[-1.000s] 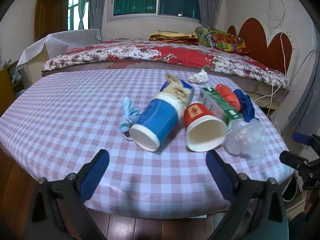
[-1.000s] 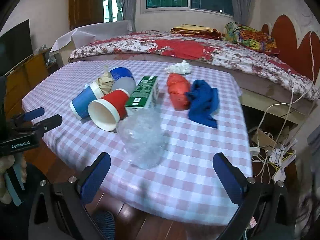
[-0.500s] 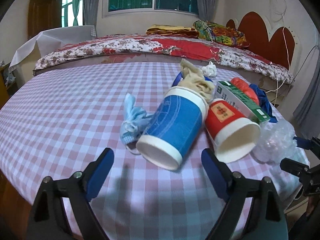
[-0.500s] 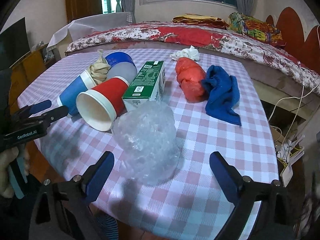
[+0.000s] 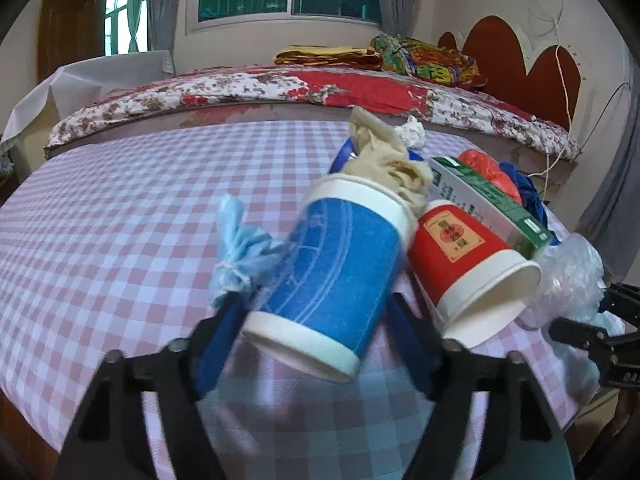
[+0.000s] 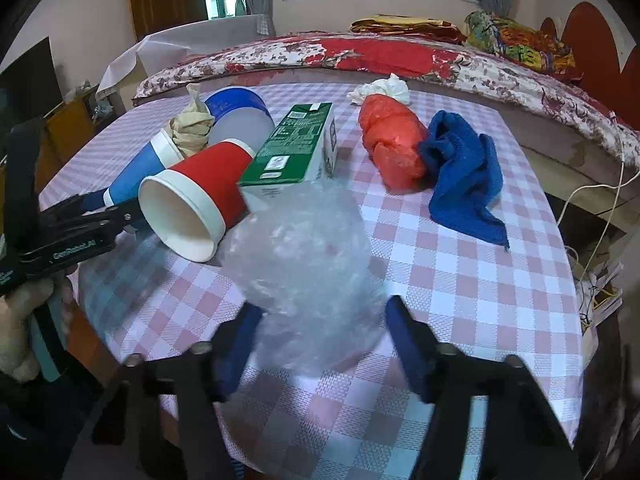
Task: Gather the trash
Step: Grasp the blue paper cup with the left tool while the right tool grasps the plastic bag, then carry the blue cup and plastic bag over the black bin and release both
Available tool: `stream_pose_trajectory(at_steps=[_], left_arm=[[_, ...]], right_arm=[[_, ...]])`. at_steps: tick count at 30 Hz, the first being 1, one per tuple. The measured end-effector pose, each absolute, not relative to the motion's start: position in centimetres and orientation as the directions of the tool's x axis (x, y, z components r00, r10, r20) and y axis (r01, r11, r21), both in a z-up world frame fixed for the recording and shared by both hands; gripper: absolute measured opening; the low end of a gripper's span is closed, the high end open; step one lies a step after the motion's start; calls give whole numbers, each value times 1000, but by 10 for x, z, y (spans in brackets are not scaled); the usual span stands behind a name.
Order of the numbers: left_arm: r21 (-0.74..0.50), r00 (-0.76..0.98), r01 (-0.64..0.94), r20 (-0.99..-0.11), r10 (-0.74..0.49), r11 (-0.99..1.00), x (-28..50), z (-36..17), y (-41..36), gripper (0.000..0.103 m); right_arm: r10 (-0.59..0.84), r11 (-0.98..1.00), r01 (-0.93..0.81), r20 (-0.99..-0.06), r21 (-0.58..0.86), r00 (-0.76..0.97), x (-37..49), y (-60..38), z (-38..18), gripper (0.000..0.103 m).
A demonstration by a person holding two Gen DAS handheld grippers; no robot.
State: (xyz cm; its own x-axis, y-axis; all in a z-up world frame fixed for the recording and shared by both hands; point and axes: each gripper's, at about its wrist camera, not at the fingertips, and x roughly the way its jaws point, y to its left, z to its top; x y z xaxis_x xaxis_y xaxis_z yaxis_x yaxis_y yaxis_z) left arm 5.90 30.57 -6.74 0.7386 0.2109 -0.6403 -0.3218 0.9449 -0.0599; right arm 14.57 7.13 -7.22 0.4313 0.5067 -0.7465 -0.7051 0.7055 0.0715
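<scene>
Trash lies on the checked table (image 5: 100, 220). A blue paper cup (image 5: 332, 280) lies on its side, mouth toward me. My left gripper (image 5: 310, 324) is open with its fingers on either side of the cup's rim. A red paper cup (image 5: 468, 264) lies right of it. In the right wrist view a crumpled clear plastic bag (image 6: 308, 264) sits between the open fingers of my right gripper (image 6: 320, 332). Behind it are the red cup (image 6: 196, 204), a green carton (image 6: 296, 148) and the blue cup (image 6: 136, 172).
A light blue crumpled mask (image 5: 240, 248) lies left of the blue cup. A beige wad (image 5: 388, 168), a red bag (image 6: 392, 140), a blue cloth (image 6: 464, 176) and a white tissue (image 6: 380, 88) lie further back. A bed (image 5: 320, 88) stands beyond the table.
Both grippers moved forward and closed in. The left fingers now flank the blue cup; the right fingers now flank the clear plastic bag.
</scene>
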Motion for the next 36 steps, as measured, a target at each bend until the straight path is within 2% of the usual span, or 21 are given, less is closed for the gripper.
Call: stream_pose_trajectory(at_steps=[2,5,11,26,36], left_arm=[[-57,742,-321,-635,214,945,57,-65,303,69],[-54,748,-321,-627,218,945,51,-59,298,66],[-62,755,-332,-616,225,941,37,-45,293,62],[-56,811,-326,-530,248,944,13,-5,269,56],[-56,805,-352,-527,272,934,2,2,260,56]], right_arm=[[512,702,-708,-747,80,424,147,71,-71,42],[521,698,-710,-746,92,415,146,70,-70,32],[540,690,-716,-739,112,404,144,64,-64,21],[563,699,-706,-696,114,445,132,36,-37,13],[567,716,-687,-678,125,468,134,13,-24,12]])
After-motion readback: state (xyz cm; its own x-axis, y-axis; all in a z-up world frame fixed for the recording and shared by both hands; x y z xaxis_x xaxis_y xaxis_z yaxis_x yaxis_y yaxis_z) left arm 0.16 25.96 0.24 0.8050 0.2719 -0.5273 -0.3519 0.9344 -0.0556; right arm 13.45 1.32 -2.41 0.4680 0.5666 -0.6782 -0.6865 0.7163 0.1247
